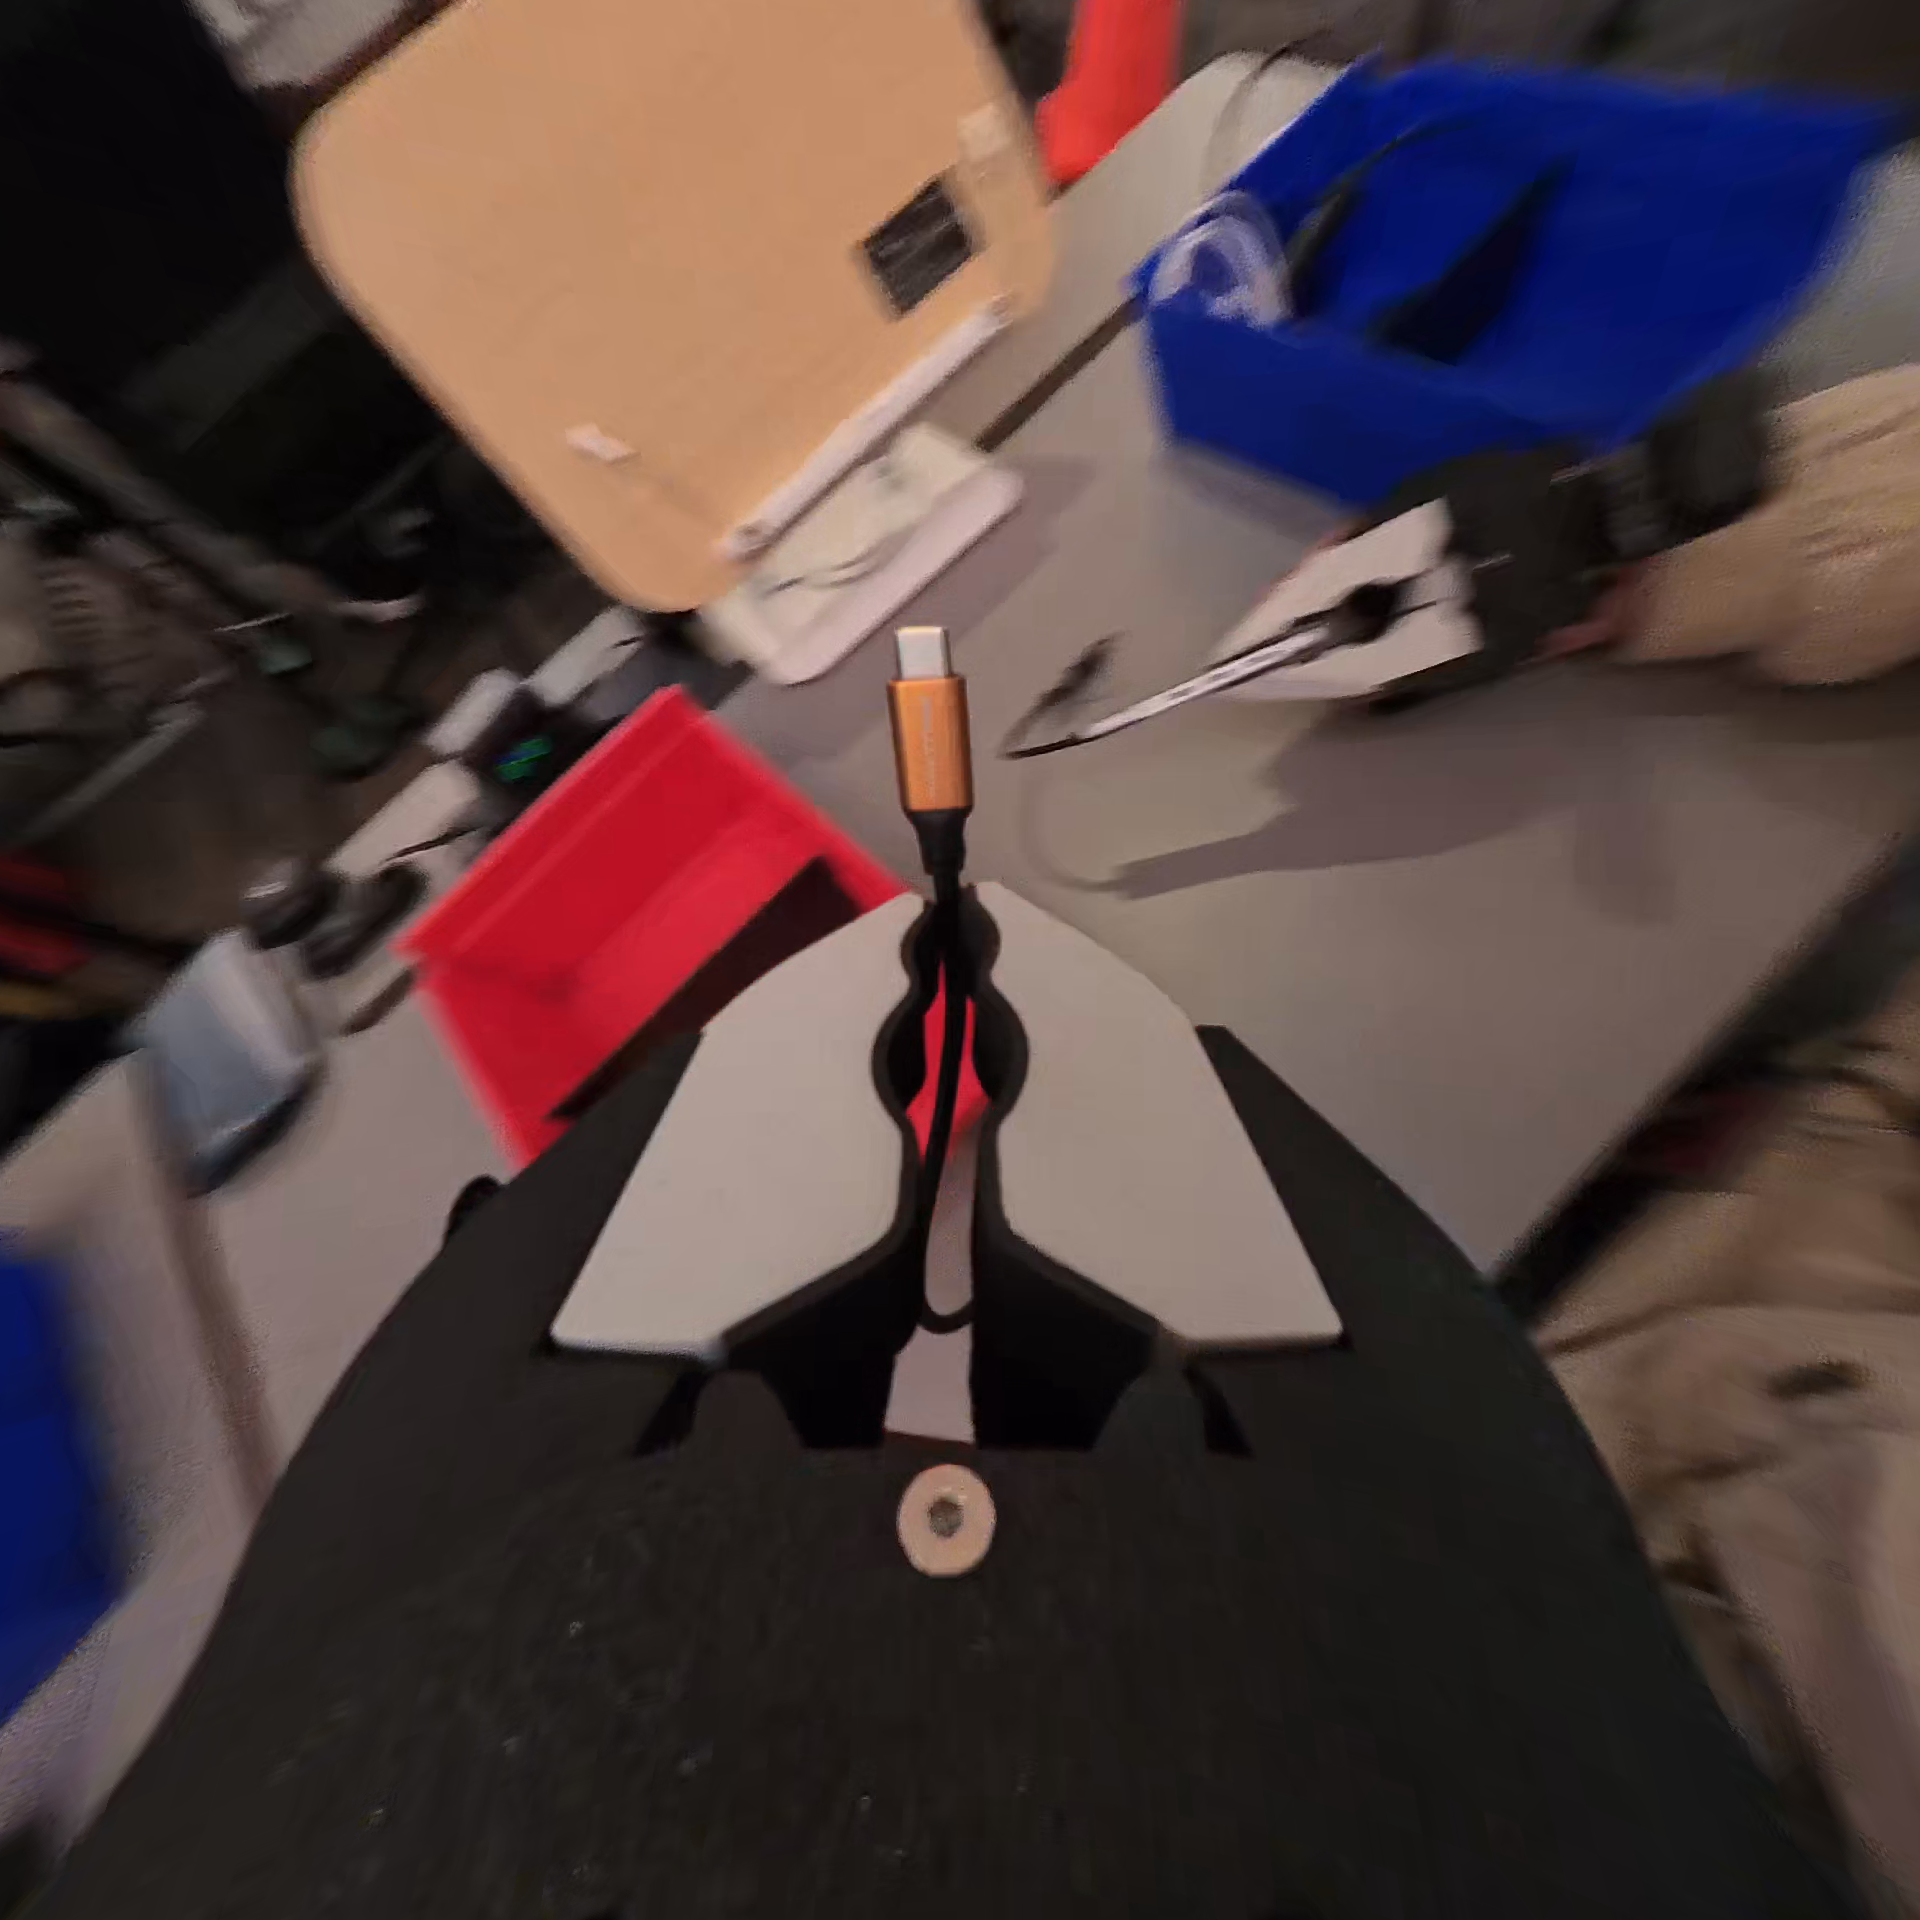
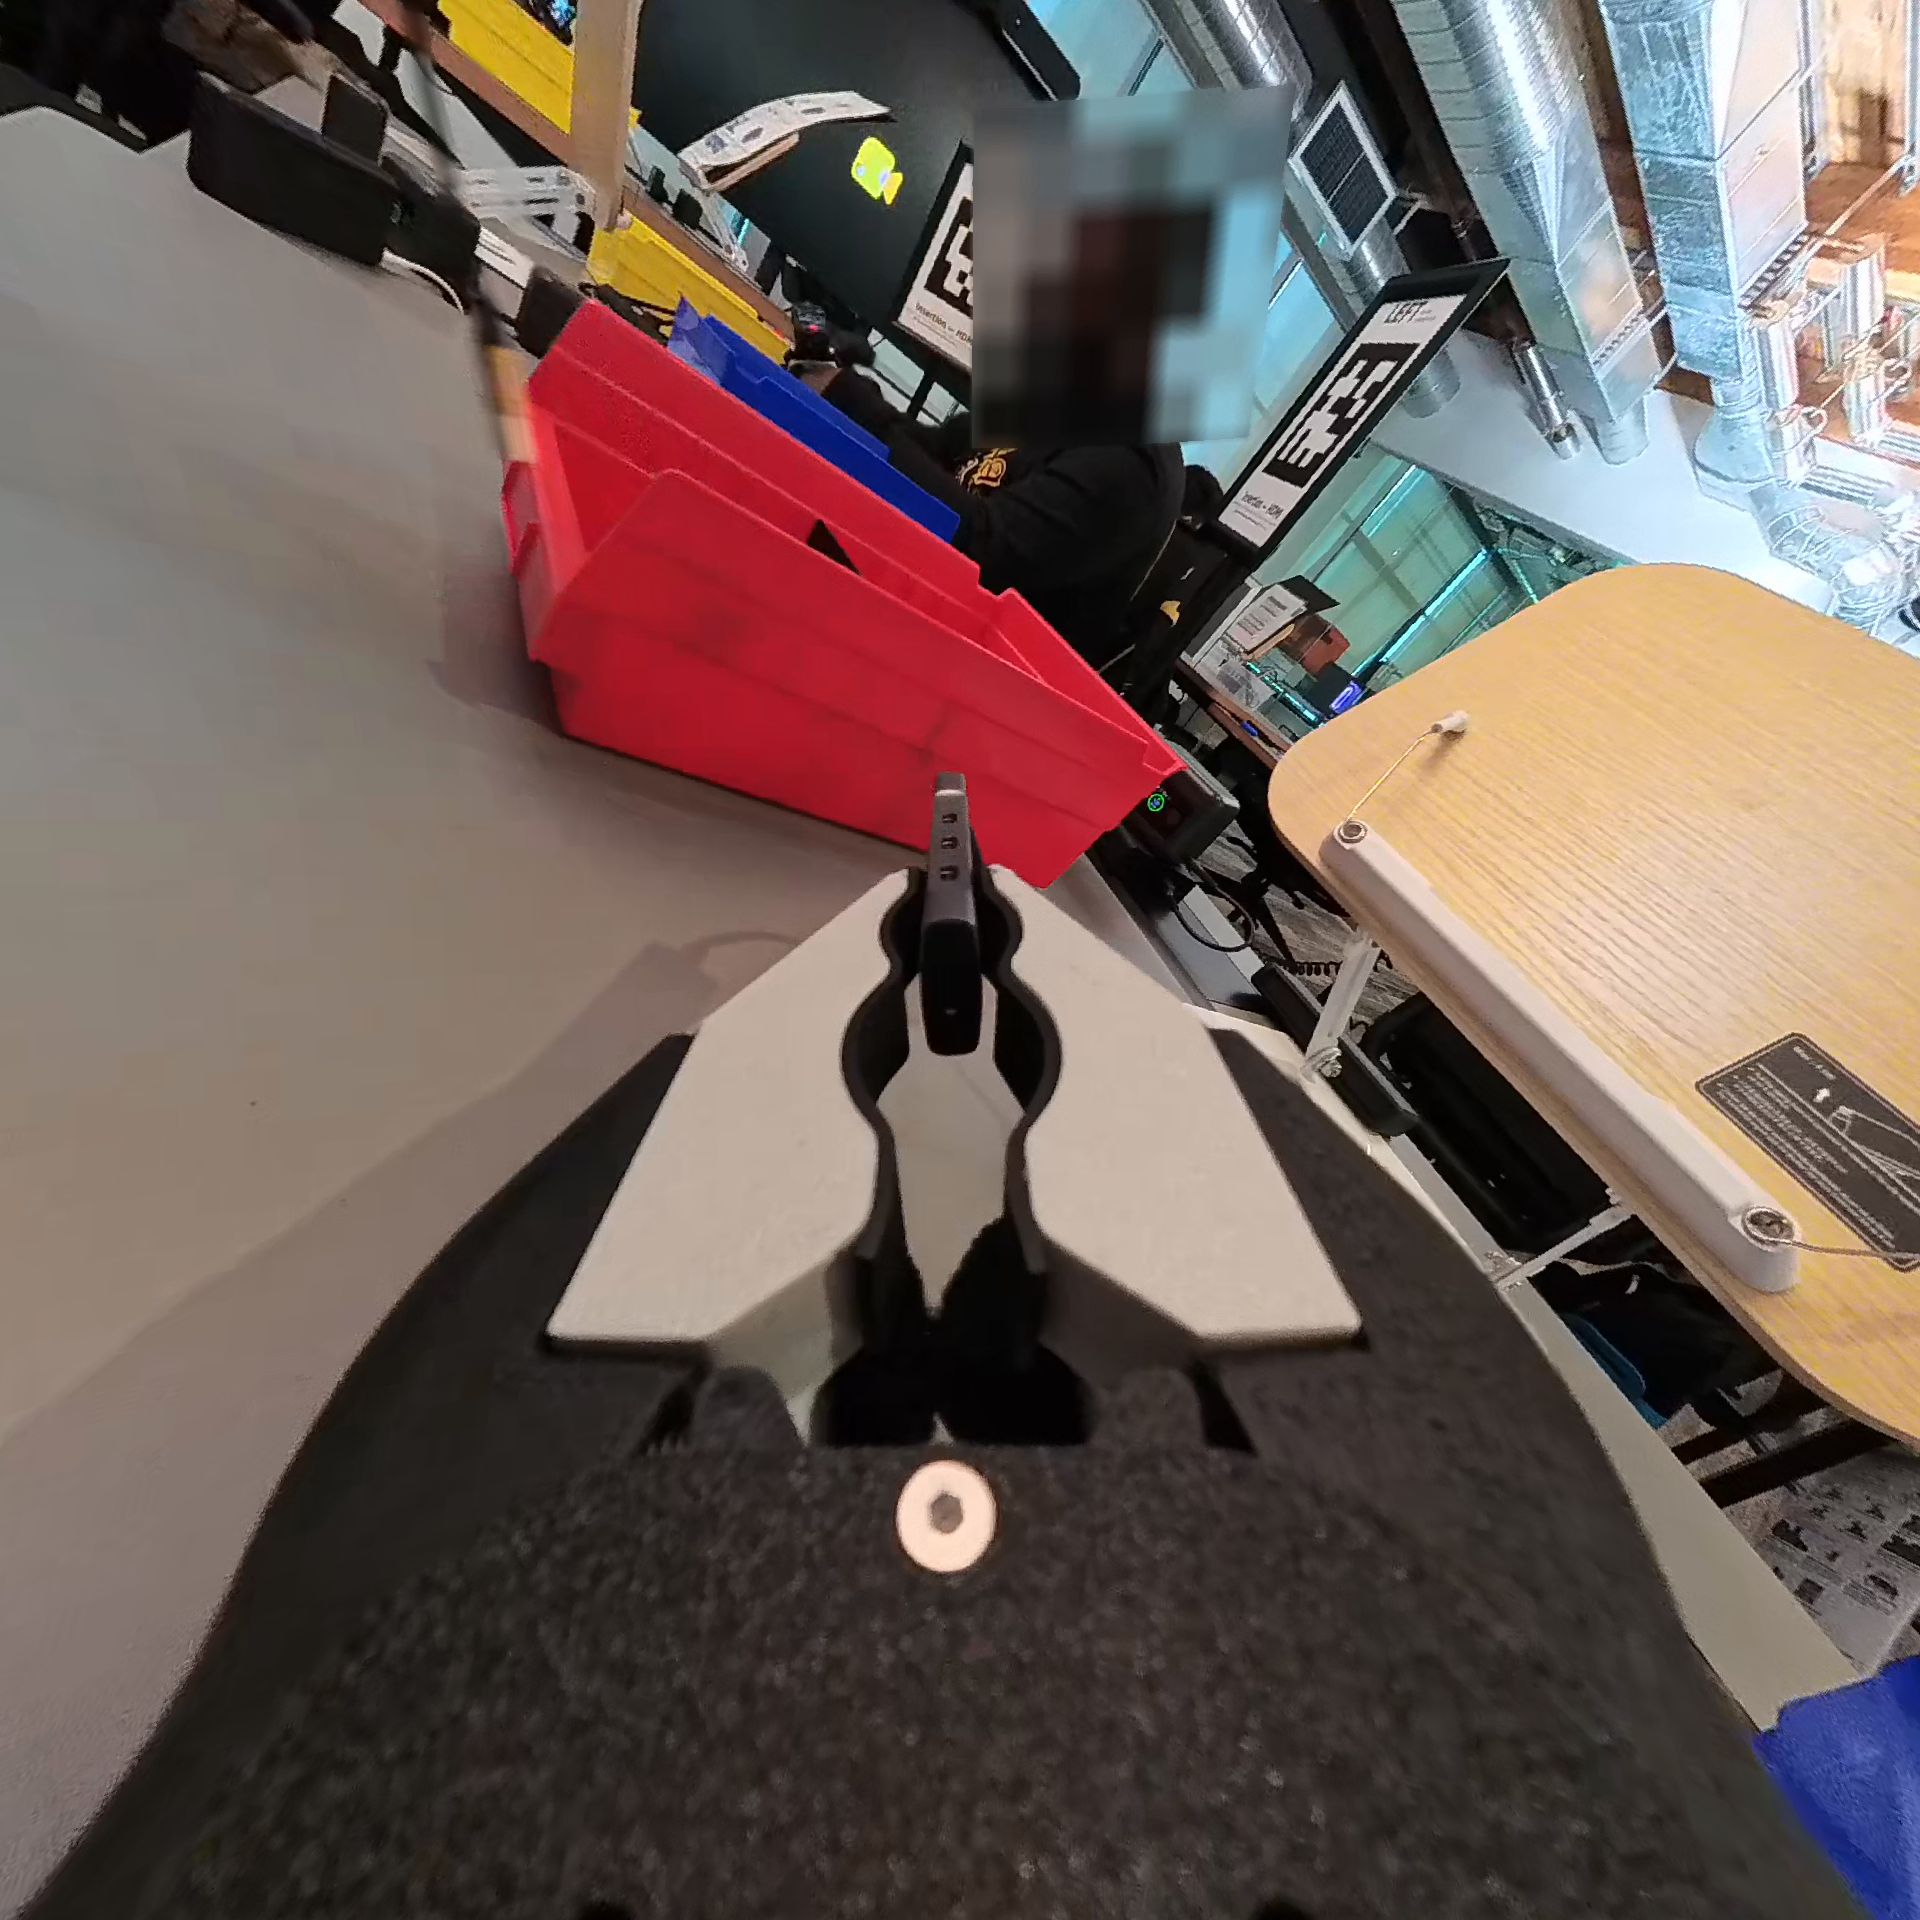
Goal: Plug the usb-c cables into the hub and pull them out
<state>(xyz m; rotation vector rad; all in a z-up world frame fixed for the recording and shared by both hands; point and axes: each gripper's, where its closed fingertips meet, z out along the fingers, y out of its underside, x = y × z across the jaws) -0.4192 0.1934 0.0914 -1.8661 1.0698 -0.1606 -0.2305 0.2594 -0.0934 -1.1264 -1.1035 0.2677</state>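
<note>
The left tool (image 1: 951,904) is clenched on a black cable (image 1: 940,1049), which runs up the narrow channel between its two pale fingers (image 1: 774,1143) and comes out past the tips, so the orange-sleeved plug (image 1: 928,743) with its bare metal end stands free just beyond them, pointing straight ahead and held above the grey worktop (image 1: 1403,935). A red bin (image 1: 623,894) sits on the worktop just behind and to the left of that plug, and a blue bin (image 1: 1455,312) lies farther off to the right. The right tool (image 1: 1340,644) shows blurred in the left wrist view, well apart from the plug, in front of the blue bin. Seen along its own fingers, the right tool (image 2: 948,883) is grasping the dark grey hub (image 2: 951,935) edge-on, pinched near the tips with its far end, where a row of small openings shows, sticking out a little towards the red bin (image 2: 790,665). A pale wooden tabletop (image 2: 1621,852) stands tilted off to the right
</note>
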